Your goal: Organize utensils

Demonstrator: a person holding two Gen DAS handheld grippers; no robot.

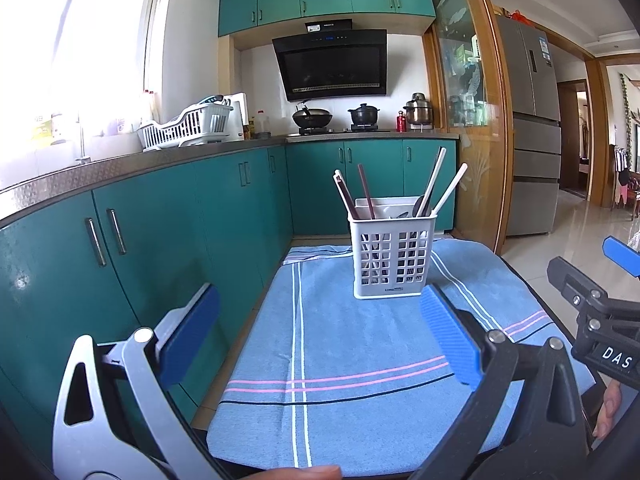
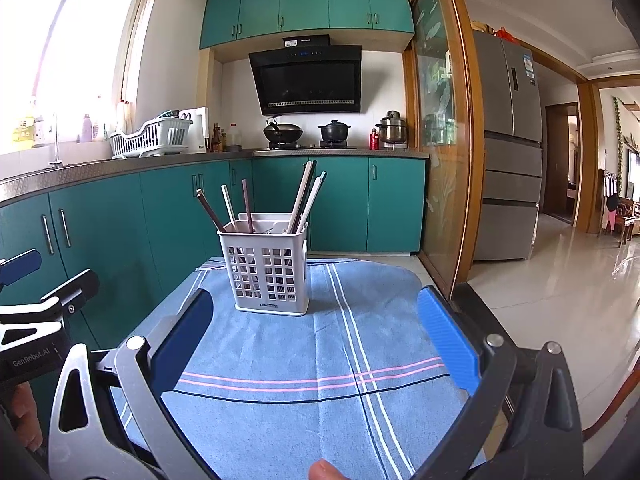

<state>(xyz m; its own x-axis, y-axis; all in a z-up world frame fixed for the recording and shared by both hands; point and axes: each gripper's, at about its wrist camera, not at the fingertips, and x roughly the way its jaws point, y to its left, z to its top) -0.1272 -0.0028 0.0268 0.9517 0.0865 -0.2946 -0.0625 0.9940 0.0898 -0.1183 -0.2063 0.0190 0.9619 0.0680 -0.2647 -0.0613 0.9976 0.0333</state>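
Note:
A white slotted utensil holder (image 1: 390,254) stands upright at the far end of a blue striped cloth (image 1: 352,360). Several chopsticks (image 1: 434,184), brown and white, stick up out of it, and a spoon shows inside. It also shows in the right wrist view (image 2: 267,268) with its chopsticks (image 2: 300,198). My left gripper (image 1: 320,320) is open and empty, above the cloth in front of the holder. My right gripper (image 2: 316,324) is open and empty, also in front of the holder. Each gripper shows at the edge of the other's view.
The cloth (image 2: 304,368) covers a small table beside teal floor cabinets (image 1: 168,232). A counter carries a white dish rack (image 1: 188,126), a wok (image 1: 312,117) and pots. A glass sliding door (image 2: 444,152) and tiled floor lie to the right.

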